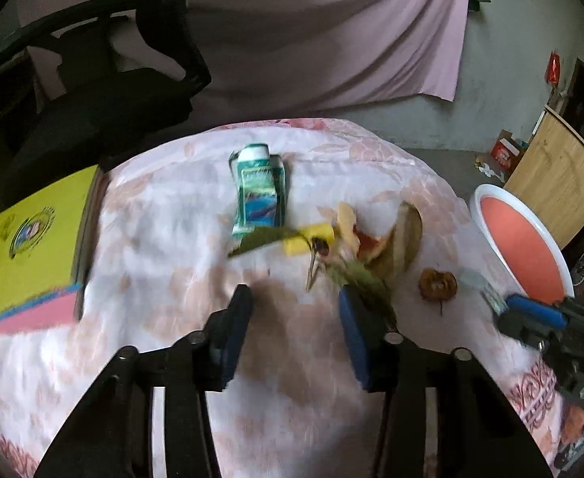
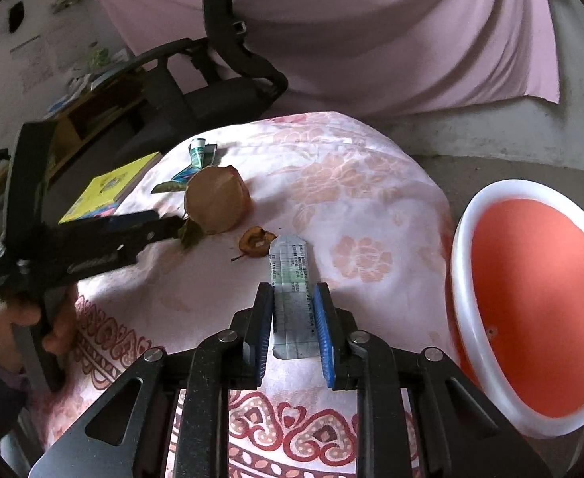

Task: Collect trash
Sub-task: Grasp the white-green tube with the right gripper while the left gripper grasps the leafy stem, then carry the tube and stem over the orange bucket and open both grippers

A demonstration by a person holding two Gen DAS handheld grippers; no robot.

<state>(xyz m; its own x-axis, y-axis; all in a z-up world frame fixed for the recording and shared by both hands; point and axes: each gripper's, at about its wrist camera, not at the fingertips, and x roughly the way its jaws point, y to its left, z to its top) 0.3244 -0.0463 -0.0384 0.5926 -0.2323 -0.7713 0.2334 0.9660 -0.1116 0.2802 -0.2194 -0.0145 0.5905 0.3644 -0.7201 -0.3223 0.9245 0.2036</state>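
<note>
My left gripper (image 1: 295, 298) is open and empty above the pink floral cloth, just short of a pile of fruit peel (image 1: 387, 239), green leaves (image 1: 264, 239) and a yellow scrap (image 1: 311, 238). A teal wrapper (image 1: 258, 189) lies farther back. A dried brown fruit piece (image 1: 437, 285) lies to the right; it also shows in the right wrist view (image 2: 256, 242). My right gripper (image 2: 292, 290) is shut on a grey-green printed blister strip (image 2: 292, 279), held just above the cloth. The orange bin with a white rim (image 2: 463, 279) stands at the right. The fruit husk (image 2: 217, 204) lies near the left gripper (image 2: 164, 227).
A yellow book (image 1: 24, 239) lies at the table's left edge. A black office chair (image 1: 104, 91) stands behind the table on the left. A pink curtain (image 1: 311, 32) hangs behind. A wooden cabinet (image 1: 559, 175) stands at the far right past the bin (image 1: 487, 215).
</note>
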